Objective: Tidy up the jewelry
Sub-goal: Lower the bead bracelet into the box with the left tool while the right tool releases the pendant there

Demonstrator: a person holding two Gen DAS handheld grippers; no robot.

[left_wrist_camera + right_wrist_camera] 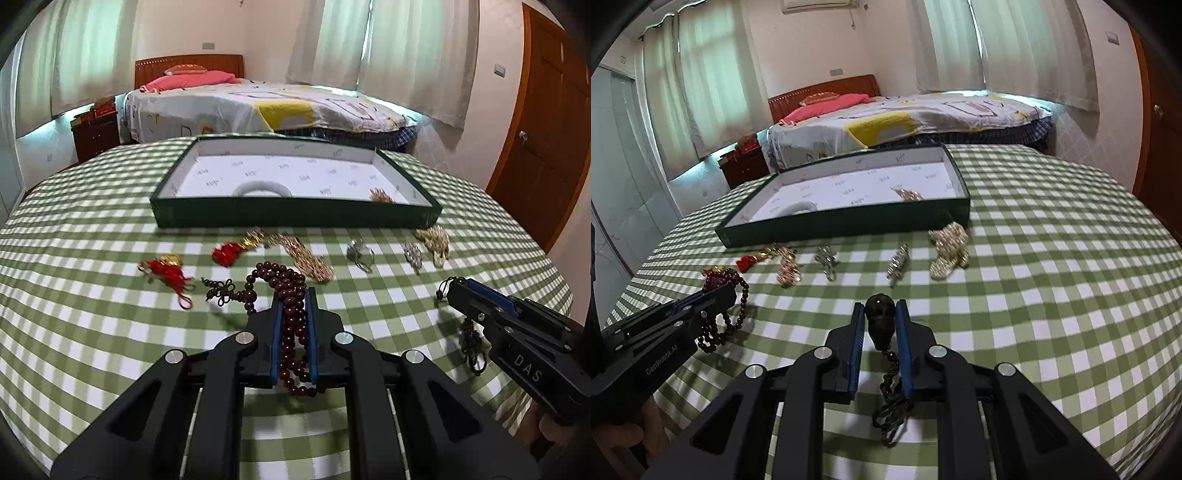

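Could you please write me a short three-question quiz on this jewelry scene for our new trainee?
1. True or false: the green tray holds nothing.
2. What is the left gripper shut on? A) red tassel B) dark red bead string C) silver piece
3. Fill in: the right gripper is shut on a dark ____ with a cord hanging below.

Key:
1. False: a white ring and a gold piece lie inside.
2. B
3. pendant

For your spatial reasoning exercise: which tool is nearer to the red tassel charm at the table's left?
Left. The left tool, shut on dark beads, sits just right of the red tassel charm; the right tool is far across the table.
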